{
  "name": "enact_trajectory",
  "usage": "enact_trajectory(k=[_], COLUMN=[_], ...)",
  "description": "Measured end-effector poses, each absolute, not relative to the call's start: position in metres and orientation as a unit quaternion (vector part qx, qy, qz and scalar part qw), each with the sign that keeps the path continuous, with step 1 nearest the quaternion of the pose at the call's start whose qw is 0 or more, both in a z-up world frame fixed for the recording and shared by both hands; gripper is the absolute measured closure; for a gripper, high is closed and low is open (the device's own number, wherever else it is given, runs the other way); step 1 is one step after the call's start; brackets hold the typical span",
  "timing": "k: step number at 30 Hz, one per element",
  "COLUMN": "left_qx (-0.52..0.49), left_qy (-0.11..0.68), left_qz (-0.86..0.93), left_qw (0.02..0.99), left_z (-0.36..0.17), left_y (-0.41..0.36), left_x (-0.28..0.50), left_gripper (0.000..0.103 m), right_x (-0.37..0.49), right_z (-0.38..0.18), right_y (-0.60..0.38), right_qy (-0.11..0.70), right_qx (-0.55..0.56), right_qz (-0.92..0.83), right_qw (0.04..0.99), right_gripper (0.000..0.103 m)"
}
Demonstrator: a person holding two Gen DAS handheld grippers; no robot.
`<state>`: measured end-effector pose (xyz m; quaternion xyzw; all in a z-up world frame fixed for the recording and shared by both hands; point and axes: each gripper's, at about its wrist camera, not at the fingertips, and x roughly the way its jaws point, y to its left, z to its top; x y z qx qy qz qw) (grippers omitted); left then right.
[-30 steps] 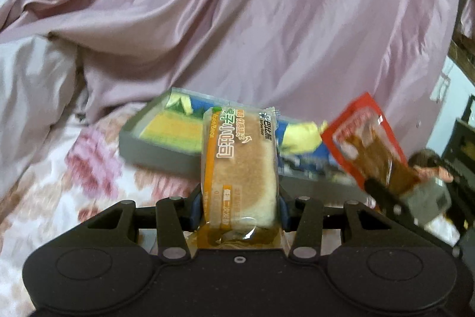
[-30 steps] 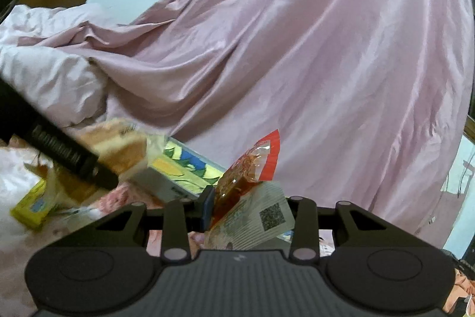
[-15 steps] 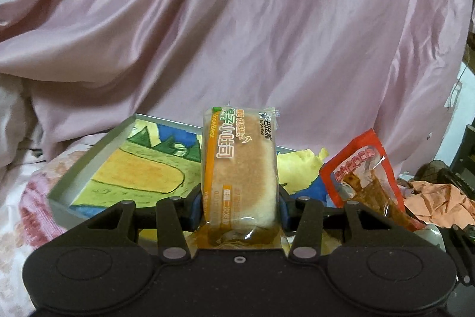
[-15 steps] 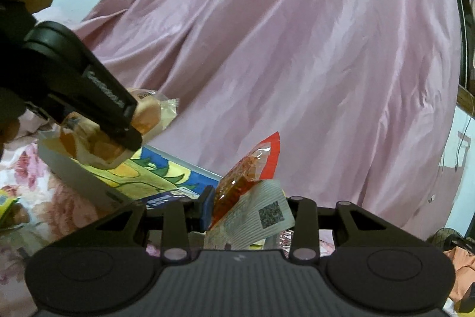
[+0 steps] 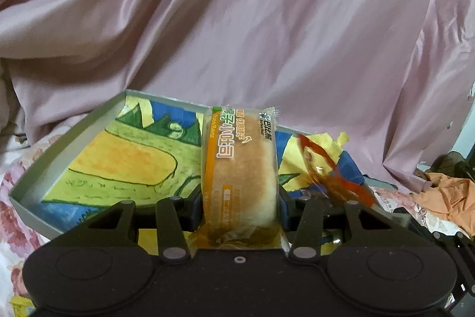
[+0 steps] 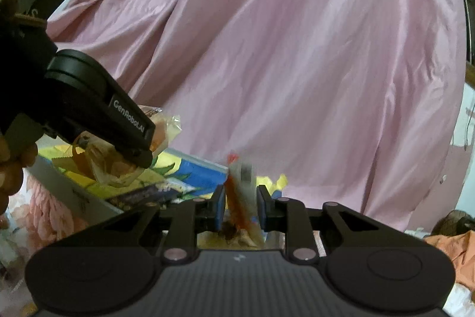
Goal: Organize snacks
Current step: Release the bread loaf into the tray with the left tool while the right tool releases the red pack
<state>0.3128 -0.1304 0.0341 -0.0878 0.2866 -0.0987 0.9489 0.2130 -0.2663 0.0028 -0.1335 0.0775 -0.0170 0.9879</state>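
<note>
Left gripper is clamped on a bread packet, mid-frame, upright over the box. Right gripper, lower centre of its view: jaws closing w/ a blurred red snack pouch between them, pads not clearly pressing it. Risk: pouch looks loose & mid-slip, so it could drop outside the box at the near right corner; bread may get squashed. Pink sheet fills the back, orange cloth at right. Both tools crowd the same corner & could bump
</note>
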Motion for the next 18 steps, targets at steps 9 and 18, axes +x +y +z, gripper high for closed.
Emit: enact_trajectory(k=[9,18], left_qx=[-0.093,-0.080], left_qy=[0.300,0.265], left_qz=[-0.091,-0.085], left_qw=[0.945,0.957], left_z=[0.029,0.044], left_y=[-0.126,-0.117], left_x=[0.317,0.302], left_gripper=[0.049,0.018], right_x=[0.212,0.205], right_z=[0.005,0.012], right_y=[-0.265,-0.273], right_qy=[0.080,0.074], right_qx=[-0.129,-0.096], right_qz=[-0.010,-0.008], right_qw=[0.988,0.993], right_gripper=[0.066,0.037])
